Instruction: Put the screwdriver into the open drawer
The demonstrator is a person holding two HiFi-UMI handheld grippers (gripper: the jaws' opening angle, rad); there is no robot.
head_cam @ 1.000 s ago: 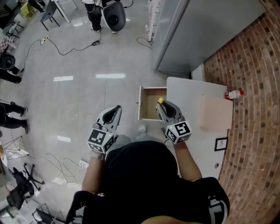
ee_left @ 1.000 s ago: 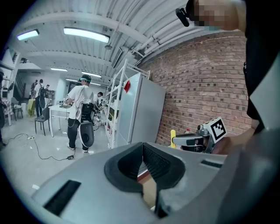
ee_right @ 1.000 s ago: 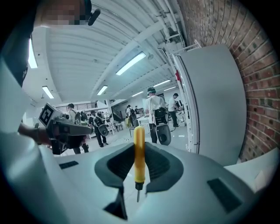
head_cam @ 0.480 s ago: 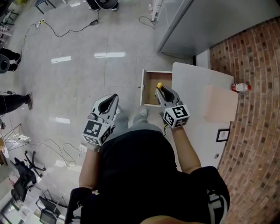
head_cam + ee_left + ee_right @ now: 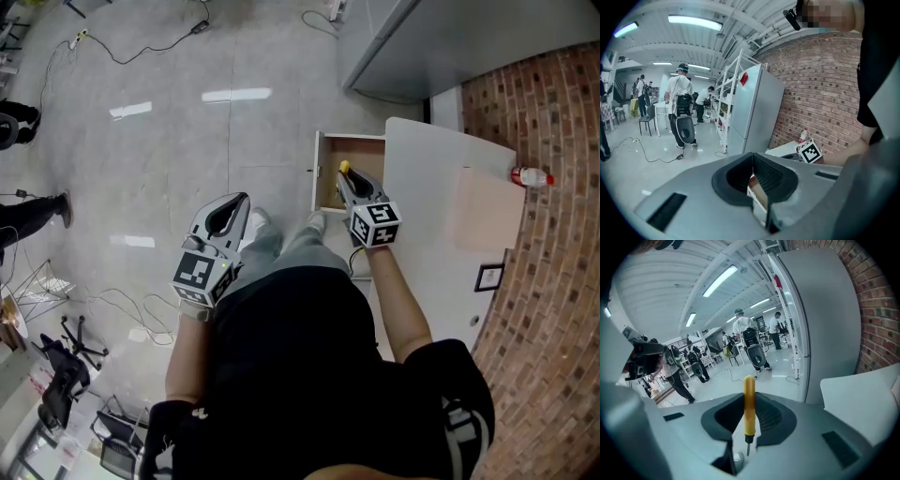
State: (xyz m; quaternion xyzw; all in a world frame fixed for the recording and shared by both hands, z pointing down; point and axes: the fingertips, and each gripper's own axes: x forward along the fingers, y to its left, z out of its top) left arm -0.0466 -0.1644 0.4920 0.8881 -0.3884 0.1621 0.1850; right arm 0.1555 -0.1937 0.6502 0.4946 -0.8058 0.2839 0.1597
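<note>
The right gripper [image 5: 345, 178] sits just above the centre of the head view, and its jaws pinch the screwdriver [image 5: 344, 167] by its yellow handle. In the right gripper view the screwdriver [image 5: 749, 404] stands upright between the two dark pads of the right gripper [image 5: 750, 423]. The rounded end of the handle juts past the fingertips, and the thin metal shaft points back toward the camera.

From the head view the handle's tip lies over the wooden inside of the open drawer [image 5: 361, 152], close to the drawer's white front panel. How high it hangs above the drawer floor cannot be told. The drawer sticks out to the left from the white table [image 5: 422, 216] in the upper right of the frame.

The left gripper [image 5: 236, 208] is left of centre over the grey floor, well apart from the drawer. In the left gripper view the pads of the left gripper [image 5: 753, 180] are pressed together at their tips with nothing between them.

On the table lie a pale flat box [image 5: 483, 208] and, lower down, a small framed picture [image 5: 489, 277]. A small bottle [image 5: 532, 175] lies at the table's far right edge against the brick wall [image 5: 553, 309]. A grey cabinet [image 5: 441, 47] fills the top right
</note>
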